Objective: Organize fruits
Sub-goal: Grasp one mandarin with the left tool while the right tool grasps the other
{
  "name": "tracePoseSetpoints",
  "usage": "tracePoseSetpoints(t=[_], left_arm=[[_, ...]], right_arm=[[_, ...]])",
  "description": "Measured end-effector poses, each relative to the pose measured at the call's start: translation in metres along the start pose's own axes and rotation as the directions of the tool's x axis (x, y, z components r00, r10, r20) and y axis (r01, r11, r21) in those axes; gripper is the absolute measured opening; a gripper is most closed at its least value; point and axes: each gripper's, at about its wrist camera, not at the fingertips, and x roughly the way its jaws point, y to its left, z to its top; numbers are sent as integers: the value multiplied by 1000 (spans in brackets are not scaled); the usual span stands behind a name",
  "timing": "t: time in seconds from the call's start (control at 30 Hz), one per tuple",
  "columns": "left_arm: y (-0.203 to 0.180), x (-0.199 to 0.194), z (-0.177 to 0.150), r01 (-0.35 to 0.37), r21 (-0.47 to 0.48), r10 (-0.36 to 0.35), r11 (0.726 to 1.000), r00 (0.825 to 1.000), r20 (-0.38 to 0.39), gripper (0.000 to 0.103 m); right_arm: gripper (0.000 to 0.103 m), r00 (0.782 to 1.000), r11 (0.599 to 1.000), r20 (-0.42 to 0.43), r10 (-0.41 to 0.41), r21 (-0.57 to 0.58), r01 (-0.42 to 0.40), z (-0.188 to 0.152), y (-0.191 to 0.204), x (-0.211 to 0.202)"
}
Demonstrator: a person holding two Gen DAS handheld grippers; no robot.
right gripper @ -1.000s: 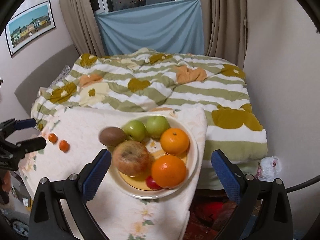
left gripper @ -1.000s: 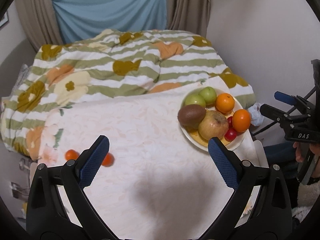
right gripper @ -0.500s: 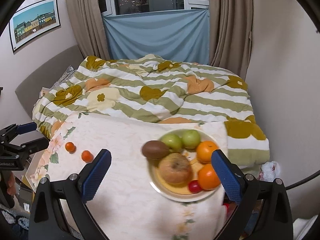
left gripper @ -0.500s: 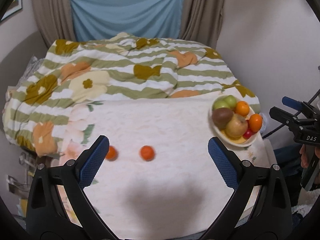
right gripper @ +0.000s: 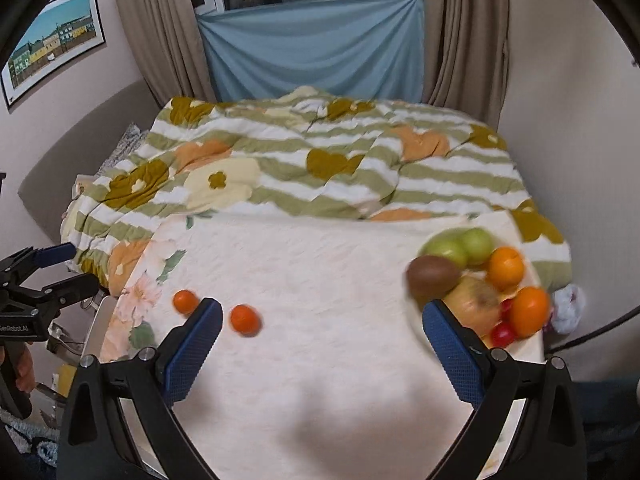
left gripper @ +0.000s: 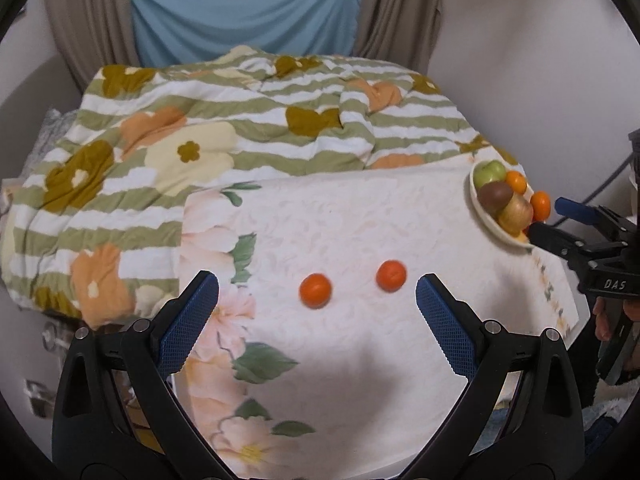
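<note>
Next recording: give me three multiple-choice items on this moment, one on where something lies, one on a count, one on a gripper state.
1. Where do the two small orange fruits lie?
A. on the plate
B. loose on the floral cloth
C. on the striped quilt

2. How many green apples are on the plate?
A. one
B. two
C. four

3. What is the left hand-held gripper doing?
A. open, holding nothing
B. shut on a kiwi
C. shut on the plate rim

Key: 1 B, both sit on the floral cloth, apart from the plate. 2 B, two green apples lie side by side. 3 A, the left hand-held gripper has its fingers spread wide around bare cloth.
</note>
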Motion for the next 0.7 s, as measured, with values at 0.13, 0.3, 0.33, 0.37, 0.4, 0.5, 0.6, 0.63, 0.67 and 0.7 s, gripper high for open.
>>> tracePoseSetpoints(t=[0.13, 0.3, 0.33, 0.37, 0.4, 0.5, 0.6, 0.63, 0.67, 0.7], left_arm=[[22, 18, -3, 56, 26, -55, 998, 998, -41, 103], [37, 43, -8, 101, 72, -95, 992, 992, -82, 103], [39, 49, -9, 113, 77, -106, 991, 990, -87, 103], [40, 55, -11, 127, 81, -120, 989, 989, -92, 103], [41, 64, -13, 144, 88, -135, 986, 986, -102, 103], [37, 84, -18, 177, 118, -163, 977, 979, -124, 103], [30, 100, -24, 203, 165, -182, 965, 974, -132, 102], [28, 105, -25, 210, 176, -187, 962, 973, -138, 99], [25, 110, -28, 222, 187, -196, 957, 970, -145, 97], [22, 116, -30, 233, 200, -204, 952, 967, -154, 93]], right_arm=[[100, 999, 999, -41, -27, 34, 29, -9, 23, 20], [100, 993, 993, -100, -65, 87, 74, -19, 39, 47], [100, 991, 992, -112, -73, 89, 84, -21, 41, 53], [100, 988, 992, -126, -86, 84, 97, -24, 45, 59], [100, 987, 992, -135, -93, 78, 104, -26, 47, 64], [100, 983, 992, -160, -94, 67, 106, -31, 54, 78], [100, 982, 993, -167, -84, 71, 97, -37, 57, 90], [100, 983, 993, -165, -83, 70, 96, -38, 58, 93], [100, 984, 994, -164, -74, 74, 87, -39, 58, 96], [100, 984, 994, -163, -70, 78, 83, -40, 58, 98]])
